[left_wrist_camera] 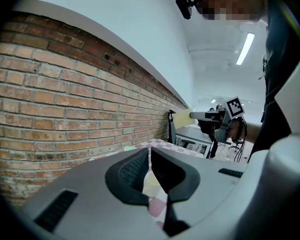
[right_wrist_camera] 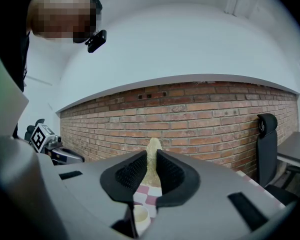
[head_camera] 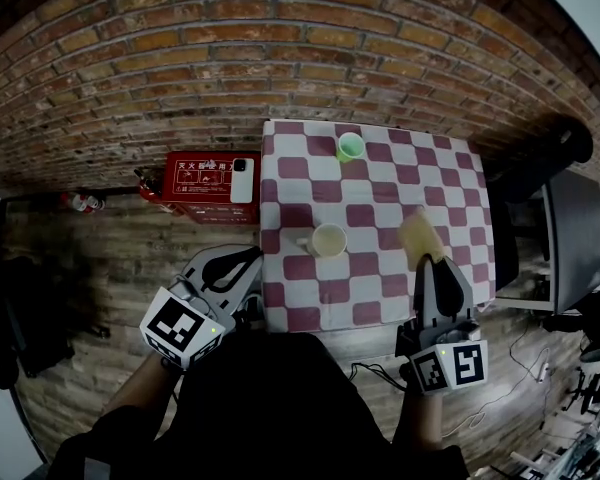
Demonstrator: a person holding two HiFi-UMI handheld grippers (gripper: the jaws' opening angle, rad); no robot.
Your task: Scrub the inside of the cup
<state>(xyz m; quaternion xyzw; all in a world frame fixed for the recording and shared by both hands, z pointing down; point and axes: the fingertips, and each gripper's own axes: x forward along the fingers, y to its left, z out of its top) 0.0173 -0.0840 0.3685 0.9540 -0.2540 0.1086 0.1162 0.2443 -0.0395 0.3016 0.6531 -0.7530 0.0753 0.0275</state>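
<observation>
- Yellow sponge [right_wrist_camera: 153, 151] is sitting pinched between the black pads of the right gripper [right_wrist_camera: 151, 170], with its top poking out past the jaw tips.
- In the head view, the right gripper [head_camera: 432, 268] is reaching over the near right part of the checkered table [head_camera: 380, 193]. It is holding the sponge [head_camera: 420, 236] above the cloth.
- The cream cup [head_camera: 329, 240] is standing upright near the middle of the table. It is to the left of the sponge and not touching it.
- The right gripper view is catching the cream cup [right_wrist_camera: 140, 215] low down, below the clamped jaws.
- The left gripper [left_wrist_camera: 149, 156] is keeping its jaws pressed together with nothing between them. Only a bit of checkered cloth and a pale shape are showing through the gap beneath the pads.
- In the head view, the left gripper [head_camera: 245, 260] is hanging just off the table's near left side, over the wooden floor [head_camera: 100, 268].
- A green cup [head_camera: 350, 147] is standing at the far edge of the table, close to the brick wall [head_camera: 230, 48].
- A red box [head_camera: 200, 183] is lying on the floor just left of the table, at the foot of the wall.
- A black chair [head_camera: 545, 153] is standing to the right of the table.
</observation>
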